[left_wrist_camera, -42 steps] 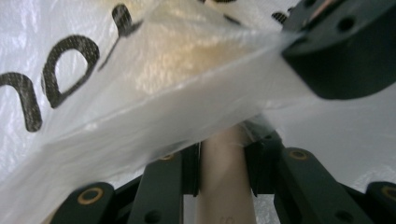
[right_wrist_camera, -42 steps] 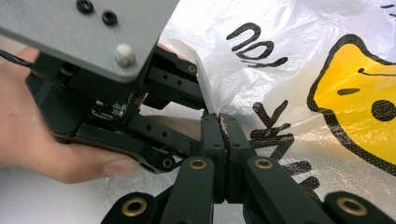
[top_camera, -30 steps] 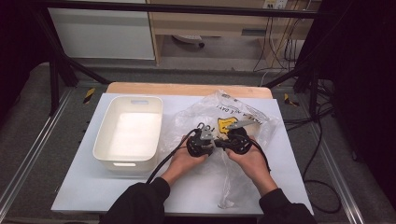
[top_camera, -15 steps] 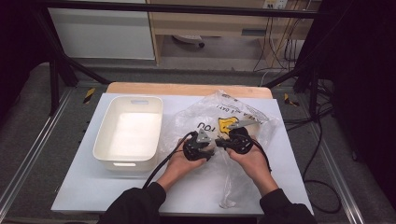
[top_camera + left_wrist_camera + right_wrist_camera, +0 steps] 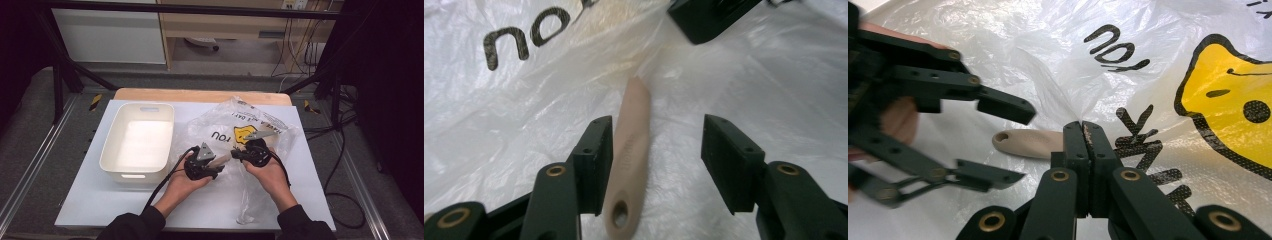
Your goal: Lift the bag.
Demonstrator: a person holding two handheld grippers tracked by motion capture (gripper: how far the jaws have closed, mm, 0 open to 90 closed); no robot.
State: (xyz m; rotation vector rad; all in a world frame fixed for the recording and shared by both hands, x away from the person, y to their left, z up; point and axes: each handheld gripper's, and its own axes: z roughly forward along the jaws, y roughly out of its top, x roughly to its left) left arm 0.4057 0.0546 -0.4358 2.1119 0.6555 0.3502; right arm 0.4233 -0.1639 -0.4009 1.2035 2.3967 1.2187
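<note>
Left gripper (image 5: 654, 165) fingers freshly parted off beige handle (image 5: 631, 150), plastic bag (image 5: 240, 125) beneath.

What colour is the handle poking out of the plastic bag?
Pale beige handle, clearest in the left gripper view.

Black tongs (image 5: 654, 165), brass screws, grey triangular plates, dark sleeves

White desk (image 5: 100, 200) on a wood top. White bin (image 5: 137, 142) sits left; a clear plastic bag (image 5: 225, 125) with black lettering and a yellow face lies just right of it.
</note>
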